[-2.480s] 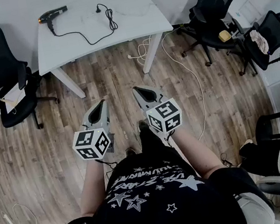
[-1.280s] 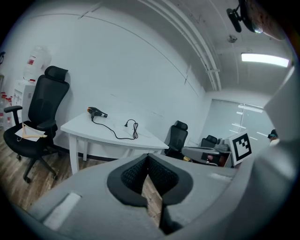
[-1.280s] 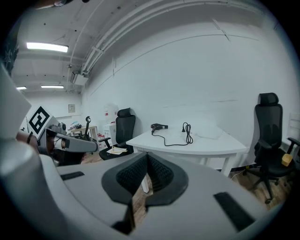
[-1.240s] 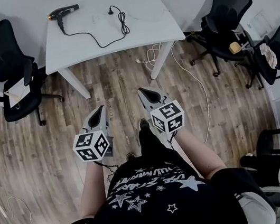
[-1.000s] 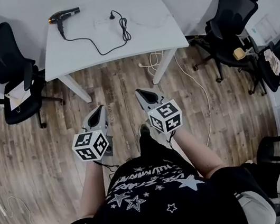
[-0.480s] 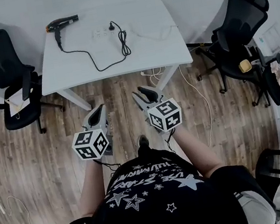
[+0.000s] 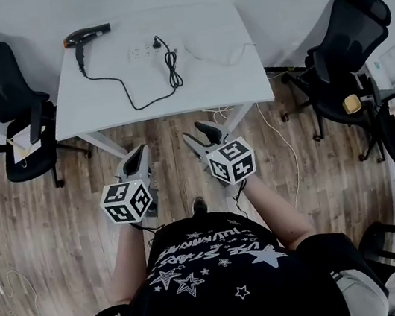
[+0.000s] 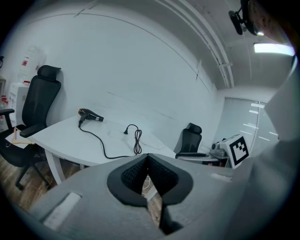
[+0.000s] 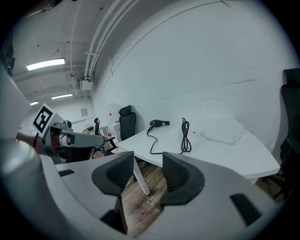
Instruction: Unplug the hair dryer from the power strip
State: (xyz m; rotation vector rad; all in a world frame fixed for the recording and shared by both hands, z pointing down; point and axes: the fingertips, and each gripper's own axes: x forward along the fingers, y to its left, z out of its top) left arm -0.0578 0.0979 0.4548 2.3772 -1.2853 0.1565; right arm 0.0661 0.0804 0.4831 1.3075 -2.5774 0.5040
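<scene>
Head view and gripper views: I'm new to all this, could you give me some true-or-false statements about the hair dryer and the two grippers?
The hair dryer lies on the white table. True.
Its plug is out of the power strip. False: it sits in the strip.
The left gripper holds the hair dryer. False: its jaws are shut on nothing.
The right gripper is empty. True: its jaws are opening, with nothing between them.

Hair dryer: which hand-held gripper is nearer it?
Left. The left hand-held gripper roughly faces the hair dryer across the table; the right hand-held gripper, jaws opening empty, is further right.
</scene>
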